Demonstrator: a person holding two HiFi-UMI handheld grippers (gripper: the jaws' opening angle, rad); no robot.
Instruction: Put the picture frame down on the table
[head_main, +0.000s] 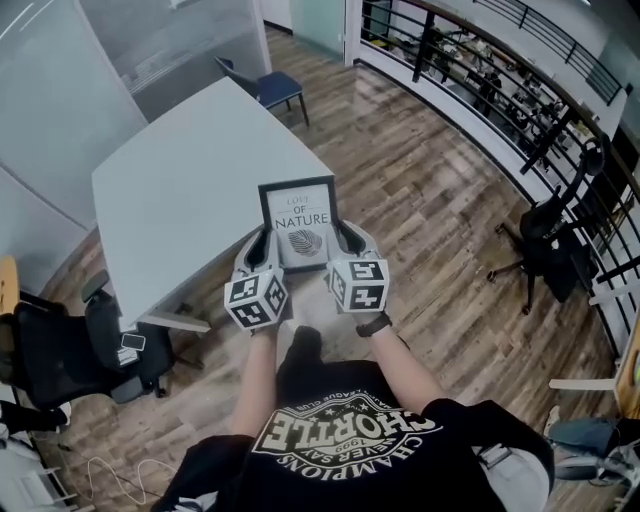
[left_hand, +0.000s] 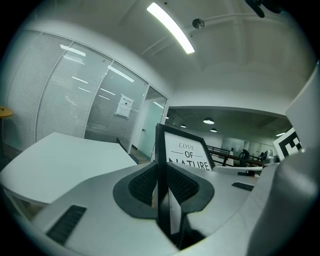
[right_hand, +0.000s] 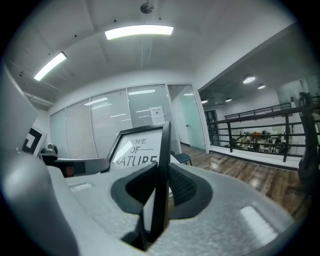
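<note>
A black picture frame (head_main: 299, 221) with a white print reading "LOVE OF NATURE" is held between both grippers, near the front corner of the pale grey table (head_main: 180, 190). My left gripper (head_main: 259, 243) is shut on the frame's left edge (left_hand: 161, 165). My right gripper (head_main: 343, 238) is shut on its right edge (right_hand: 163, 170). In both gripper views the black edge runs straight between the dark pads (left_hand: 145, 185) (right_hand: 182, 187). Whether the frame's lower edge touches the tabletop is hidden.
A blue chair (head_main: 270, 85) stands at the table's far end. Black office chairs sit at the left (head_main: 70, 350) and at the right (head_main: 550, 235). A black railing (head_main: 490, 70) bounds the wooden floor (head_main: 420, 200). Glass partitions (head_main: 60, 90) stand behind the table.
</note>
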